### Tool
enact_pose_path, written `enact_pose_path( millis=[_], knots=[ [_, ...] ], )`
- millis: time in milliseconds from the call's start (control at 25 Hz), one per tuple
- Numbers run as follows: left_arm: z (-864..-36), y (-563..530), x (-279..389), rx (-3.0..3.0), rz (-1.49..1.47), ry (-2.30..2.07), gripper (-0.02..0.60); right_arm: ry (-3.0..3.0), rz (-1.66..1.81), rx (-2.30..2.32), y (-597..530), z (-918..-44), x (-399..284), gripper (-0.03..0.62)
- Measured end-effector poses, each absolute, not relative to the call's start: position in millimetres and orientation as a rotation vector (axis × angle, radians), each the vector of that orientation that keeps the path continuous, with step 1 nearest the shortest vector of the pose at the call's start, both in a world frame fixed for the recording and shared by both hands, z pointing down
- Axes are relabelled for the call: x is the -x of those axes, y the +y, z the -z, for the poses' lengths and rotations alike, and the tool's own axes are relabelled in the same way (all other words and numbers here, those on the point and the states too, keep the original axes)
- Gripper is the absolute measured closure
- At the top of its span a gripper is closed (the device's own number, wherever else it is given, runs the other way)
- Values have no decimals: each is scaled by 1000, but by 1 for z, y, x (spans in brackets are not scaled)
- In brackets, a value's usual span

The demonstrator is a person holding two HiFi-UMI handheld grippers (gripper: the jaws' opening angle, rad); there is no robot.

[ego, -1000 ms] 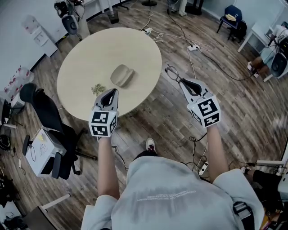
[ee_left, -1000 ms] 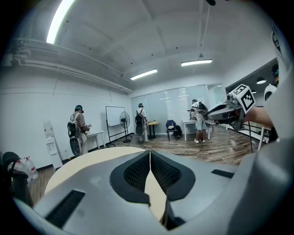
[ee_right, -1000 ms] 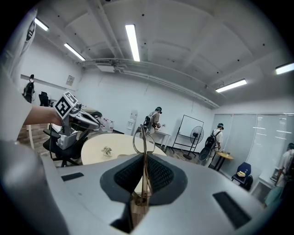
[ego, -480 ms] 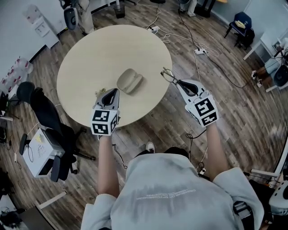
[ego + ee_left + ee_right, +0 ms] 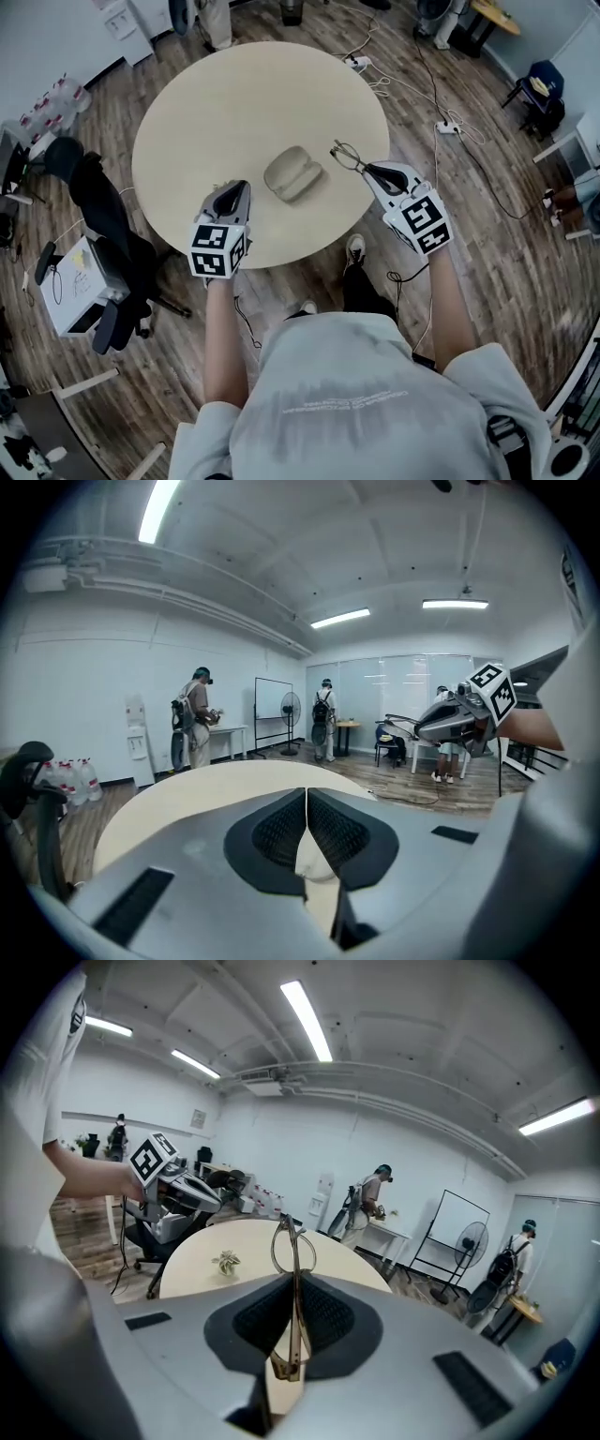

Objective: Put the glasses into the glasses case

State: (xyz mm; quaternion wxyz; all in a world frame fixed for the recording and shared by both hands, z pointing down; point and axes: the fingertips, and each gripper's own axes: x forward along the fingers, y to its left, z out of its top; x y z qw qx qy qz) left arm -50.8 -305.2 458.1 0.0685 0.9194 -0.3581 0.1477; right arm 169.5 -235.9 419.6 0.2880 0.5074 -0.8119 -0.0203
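Note:
An open beige glasses case (image 5: 293, 173) lies near the middle of the round table (image 5: 216, 103). My right gripper (image 5: 367, 170) is shut on one temple arm of the thin-framed glasses (image 5: 347, 155), which hang over the table's right edge, just right of the case. In the right gripper view the glasses (image 5: 293, 1251) stand upright between the closed jaws of that gripper (image 5: 292, 1283). My left gripper (image 5: 232, 191) hovers over the table's near edge, left of the case, shut and empty. In its own view the left gripper (image 5: 307, 795) has its jaws together.
A small greenish object (image 5: 226, 1262) lies on the table near the left gripper. A black office chair (image 5: 94, 216) and a white unit (image 5: 70, 300) stand left of the table. Cables (image 5: 422, 103) trail over the wooden floor. People stand by a far desk (image 5: 192, 733).
Both grippers have come in over the table. The right one carried the glasses leftward, closer to the case. The case and table now sit nearer in view.

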Motion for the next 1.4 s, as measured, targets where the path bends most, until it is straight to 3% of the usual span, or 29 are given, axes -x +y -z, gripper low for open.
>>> enact_pose_path(
  millis=[800, 1400],
  knots=[
    [-520, -375, 35, -2322, -496, -1488, 568, -2377, 61, -474, -396, -530, -166, 572],
    [-586, -343, 71, -1944, -486, -1688, 568, -2312, 46, 191, -395, -641, -95, 572]
  ],
)
